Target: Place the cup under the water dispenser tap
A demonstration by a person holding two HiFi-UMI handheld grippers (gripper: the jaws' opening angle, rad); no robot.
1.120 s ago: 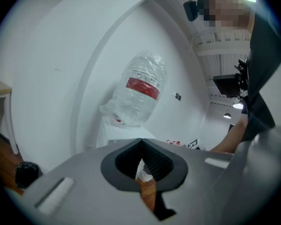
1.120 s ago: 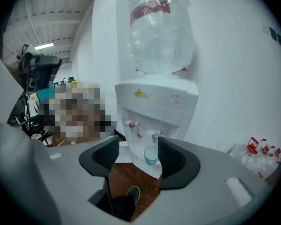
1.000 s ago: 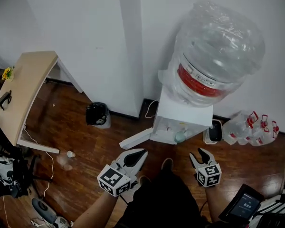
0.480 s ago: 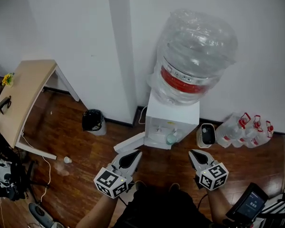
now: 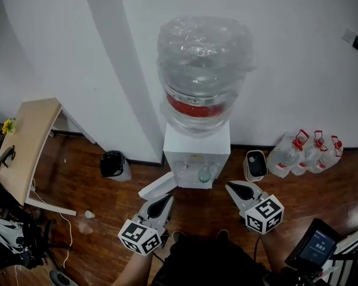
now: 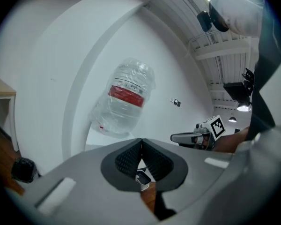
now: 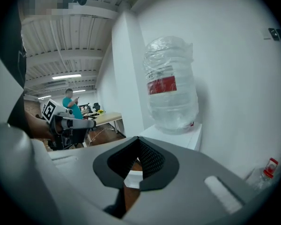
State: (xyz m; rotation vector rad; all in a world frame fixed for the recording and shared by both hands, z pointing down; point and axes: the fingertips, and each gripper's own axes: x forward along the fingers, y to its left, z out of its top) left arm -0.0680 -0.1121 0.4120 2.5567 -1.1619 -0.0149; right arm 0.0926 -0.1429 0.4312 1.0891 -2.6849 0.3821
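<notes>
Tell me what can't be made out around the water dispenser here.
- Head view: the water dispenser is too small, seen from above; whether the cup sits under a tap is unclear.
- Left gripper view: the body of the left gripper hides the dispenser's front; only the bottle shows.
- Right gripper view: the right gripper likewise hides the cup.

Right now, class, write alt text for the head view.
A dispenser with a big bottle stands against a white wall, a cup in its tap recess. Below, the left gripper and right gripper, both shut and empty, point toward it.
</notes>
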